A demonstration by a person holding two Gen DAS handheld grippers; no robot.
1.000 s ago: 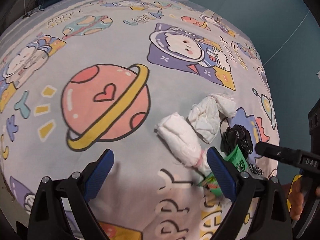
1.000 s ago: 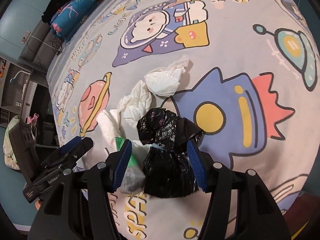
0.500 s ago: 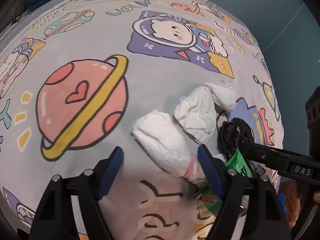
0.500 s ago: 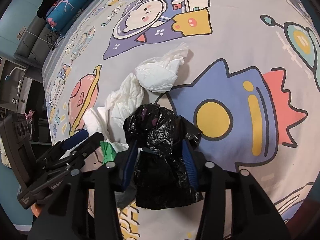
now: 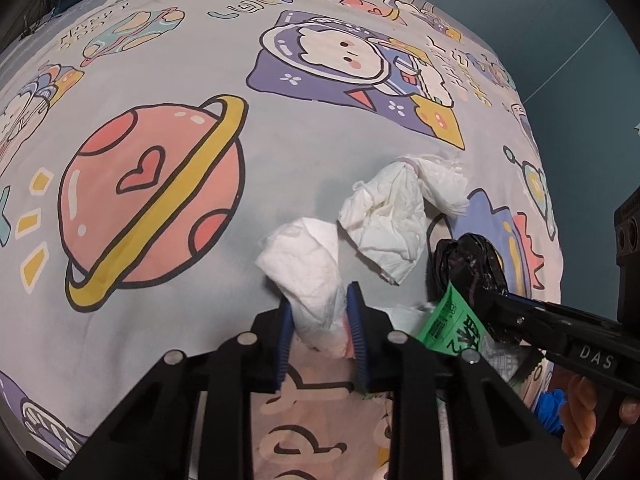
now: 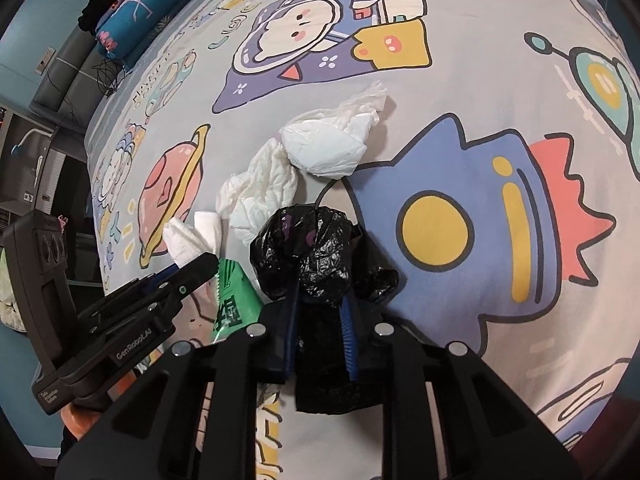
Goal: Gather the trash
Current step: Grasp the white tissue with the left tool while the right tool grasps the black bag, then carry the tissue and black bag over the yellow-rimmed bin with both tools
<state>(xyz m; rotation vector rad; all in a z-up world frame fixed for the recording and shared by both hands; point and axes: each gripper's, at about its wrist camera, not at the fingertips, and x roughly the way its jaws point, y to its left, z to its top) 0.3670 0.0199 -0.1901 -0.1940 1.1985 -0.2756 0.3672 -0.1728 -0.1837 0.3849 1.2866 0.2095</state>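
My left gripper (image 5: 320, 312) is shut on a crumpled white tissue (image 5: 308, 264) that lies on the cartoon bedsheet (image 5: 160, 260). My right gripper (image 6: 320, 312) is shut on a black plastic bag (image 6: 308, 248), which also shows in the left wrist view (image 5: 468, 256). A green wrapper (image 5: 452, 320) lies between the two grippers and also shows in the right wrist view (image 6: 234, 300). Two more white crumpled tissues (image 5: 388, 216) (image 5: 444, 184) lie just beyond on the sheet.
The bed's right edge drops off next to a teal wall (image 5: 580, 80). Rolled blankets and pillows (image 6: 136, 12) lie at the far end of the bed. Dark furniture (image 6: 24, 168) stands left of the bed.
My left gripper moved forward and closed on the nearest white tissue. My right gripper closed tighter on the black bag.
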